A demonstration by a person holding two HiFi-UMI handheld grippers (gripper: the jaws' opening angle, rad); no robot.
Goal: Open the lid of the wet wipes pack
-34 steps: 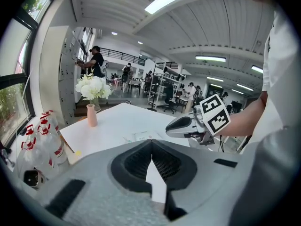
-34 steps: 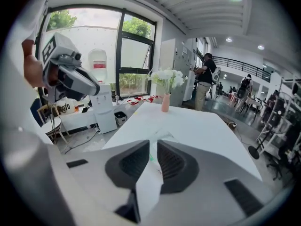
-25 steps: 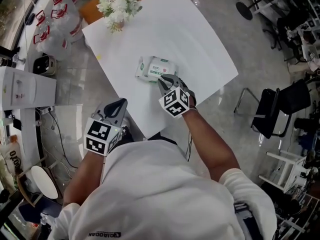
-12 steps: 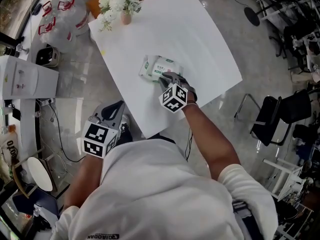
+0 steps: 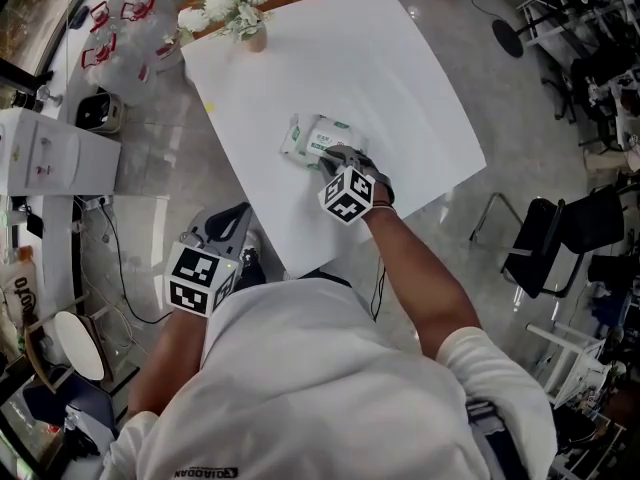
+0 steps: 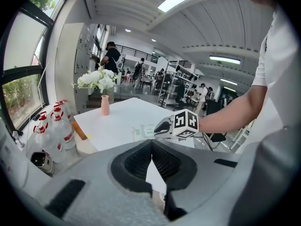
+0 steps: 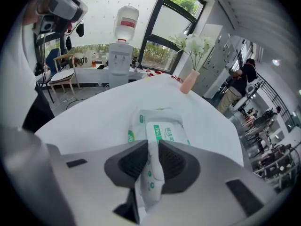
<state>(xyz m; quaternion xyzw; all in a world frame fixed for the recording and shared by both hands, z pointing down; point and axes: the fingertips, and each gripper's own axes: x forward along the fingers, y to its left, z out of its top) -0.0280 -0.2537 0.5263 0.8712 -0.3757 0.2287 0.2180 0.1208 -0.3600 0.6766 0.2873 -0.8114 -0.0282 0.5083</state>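
Noting wet wipes pack (image 5: 312, 136) (image 7: 139, 120) lying flat on white table (image 5: 390, 63), about mid-top, nearer the near right edge than the far corners. Gripping the pack's near end with right gripper (image 5: 330, 156) (image 7: 151, 147), pinching the wrapper between both jaws. Seeing lid (image 7: 165, 132) lying flat against the pack's top, just beyond the jaw tips. Holding left gripper (image 5: 232, 218) (image 6: 151, 145) off the table's near left edge, over the floor (image 5: 150, 238), pressing its jaws together on nothing. Spotting pink vase of white flowers (image 5: 240, 13) (image 7: 190, 81) standing at the far left corner, well apart from the pack. Catching, in the right gripper view, water dispenser (image 7: 121, 48) standing beyond the table.
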